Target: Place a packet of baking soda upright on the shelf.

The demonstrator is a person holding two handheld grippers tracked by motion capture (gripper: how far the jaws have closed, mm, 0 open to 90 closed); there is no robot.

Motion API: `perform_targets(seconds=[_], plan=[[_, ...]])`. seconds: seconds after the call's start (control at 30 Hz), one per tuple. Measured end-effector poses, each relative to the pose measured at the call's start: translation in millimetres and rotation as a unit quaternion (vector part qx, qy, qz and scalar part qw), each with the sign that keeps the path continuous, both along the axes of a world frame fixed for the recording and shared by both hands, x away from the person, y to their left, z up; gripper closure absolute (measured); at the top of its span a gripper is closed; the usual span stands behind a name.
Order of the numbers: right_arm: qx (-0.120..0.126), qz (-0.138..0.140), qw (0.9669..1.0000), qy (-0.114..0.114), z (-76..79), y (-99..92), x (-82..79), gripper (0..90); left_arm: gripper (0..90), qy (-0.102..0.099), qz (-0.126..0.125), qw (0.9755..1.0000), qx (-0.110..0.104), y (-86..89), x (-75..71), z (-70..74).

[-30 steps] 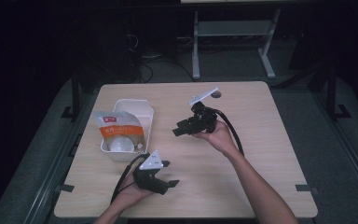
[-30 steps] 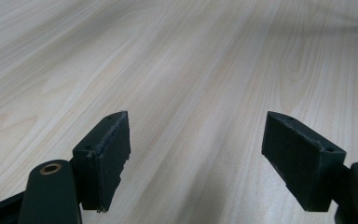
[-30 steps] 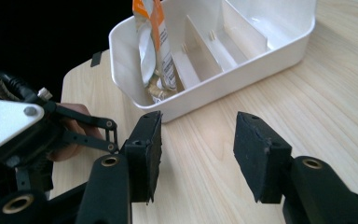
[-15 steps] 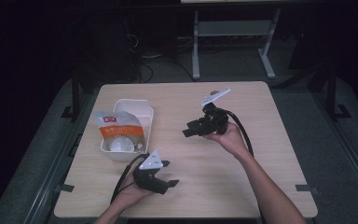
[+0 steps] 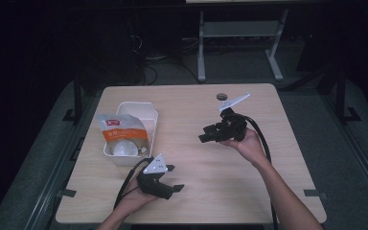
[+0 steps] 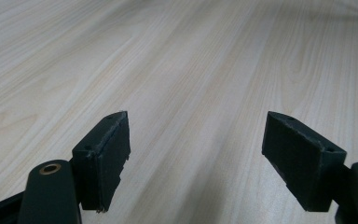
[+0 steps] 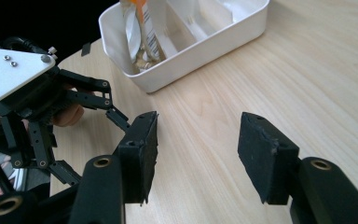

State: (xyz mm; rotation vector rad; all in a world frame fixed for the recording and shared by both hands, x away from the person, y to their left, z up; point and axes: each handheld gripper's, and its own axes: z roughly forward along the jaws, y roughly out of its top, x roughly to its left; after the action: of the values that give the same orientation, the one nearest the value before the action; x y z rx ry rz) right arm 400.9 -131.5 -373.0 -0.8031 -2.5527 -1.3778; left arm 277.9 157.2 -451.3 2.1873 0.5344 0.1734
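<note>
Desk (image 5: pixel 268 163): light wood-grain top, seen from above; dark floor around it.
Left claw (image 5: pixel 171 178): held in the left hand (image 5: pixel 134 199) at the near-left part of the desk, low over the surface; jaws spread wide with nothing between them — the left gripper view shows bare wood in the gap.
Right claw (image 5: pixel 210 132): held in the right hand (image 5: pixel 249 143) right of centre, raised above the desk and pointing left; jaws apart, empty — the right gripper view shows bare wood between them.
Tray (image 5: pixel 149 115): white, rectangular, at the left side of the desk, well apart from the right claw, just beyond the left claw.
Pouch (image 5: pixel 122 132): orange-and-white packet lying in the tray, its top edge reaching over the tray's left rim.
Round object (image 5: pixel 221 97): small, dark, on the far part of the desk beyond the right claw; identity cannot be told.
</note>
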Motion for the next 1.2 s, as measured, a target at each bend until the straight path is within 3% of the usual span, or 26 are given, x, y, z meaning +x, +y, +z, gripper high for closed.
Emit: perform_targets(seconds=[1.2], plan=[[0.011,-0.045,0.9988,0.018,-22.9,-61.1,-30.8,45.6,23.1,0.004,0.004,1.0,-0.004,-1.0,0.5,-2.2]])
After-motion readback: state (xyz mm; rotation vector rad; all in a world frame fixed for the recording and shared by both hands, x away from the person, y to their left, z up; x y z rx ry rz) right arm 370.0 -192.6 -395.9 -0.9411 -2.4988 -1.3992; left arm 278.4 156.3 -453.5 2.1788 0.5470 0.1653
